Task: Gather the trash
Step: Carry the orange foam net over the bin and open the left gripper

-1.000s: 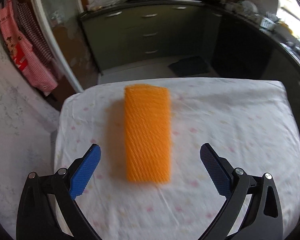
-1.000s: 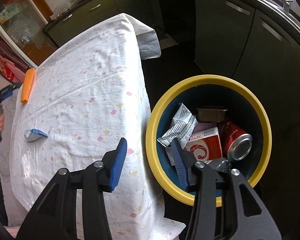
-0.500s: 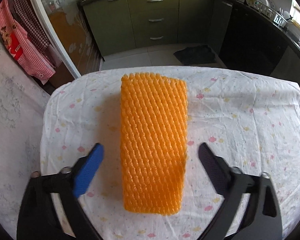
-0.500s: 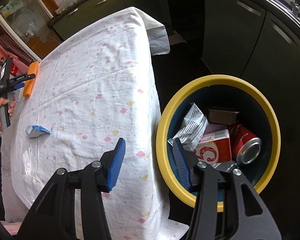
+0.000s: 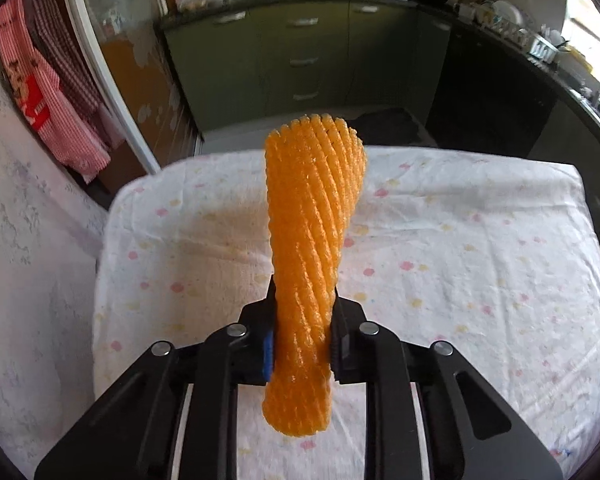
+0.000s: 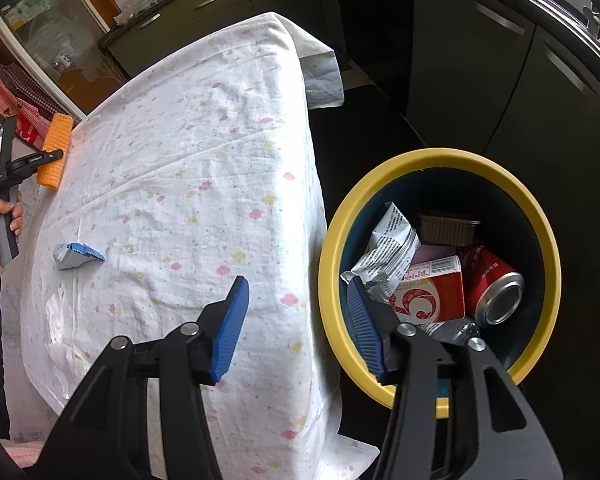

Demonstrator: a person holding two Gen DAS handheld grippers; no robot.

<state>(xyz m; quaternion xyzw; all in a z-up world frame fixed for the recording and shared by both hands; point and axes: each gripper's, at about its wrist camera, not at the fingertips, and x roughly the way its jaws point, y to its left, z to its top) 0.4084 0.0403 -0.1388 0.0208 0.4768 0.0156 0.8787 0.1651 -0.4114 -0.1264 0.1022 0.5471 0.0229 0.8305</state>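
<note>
An orange foam net sleeve (image 5: 312, 248) is squeezed narrow between the blue pads of my left gripper (image 5: 304, 296), whose jaws are closing on it; its far end tilts up off the white flowered tablecloth (image 5: 480, 248). The right wrist view shows the same net (image 6: 56, 148) in the left gripper (image 6: 40, 158) at the table's far left, with a hand on the handle. My right gripper (image 6: 296, 292) is open with nothing between its fingers, over the table's edge and the yellow-rimmed bin (image 6: 380, 184). A blue and silver wrapper (image 6: 76, 255) lies on the cloth.
The bin holds a red can (image 6: 496, 292), a red carton (image 6: 428, 292), a silver packet (image 6: 392, 244) and a brown tray (image 6: 448, 228). Green kitchen cabinets (image 5: 300, 60) stand beyond the table, red checked cloths (image 5: 52, 92) hang at left, dark cabinets (image 6: 500, 60) behind the bin.
My left jaws came together on the orange net, which lay flat before and now is pinched narrow with its far end raised. My right gripper has barely moved.
</note>
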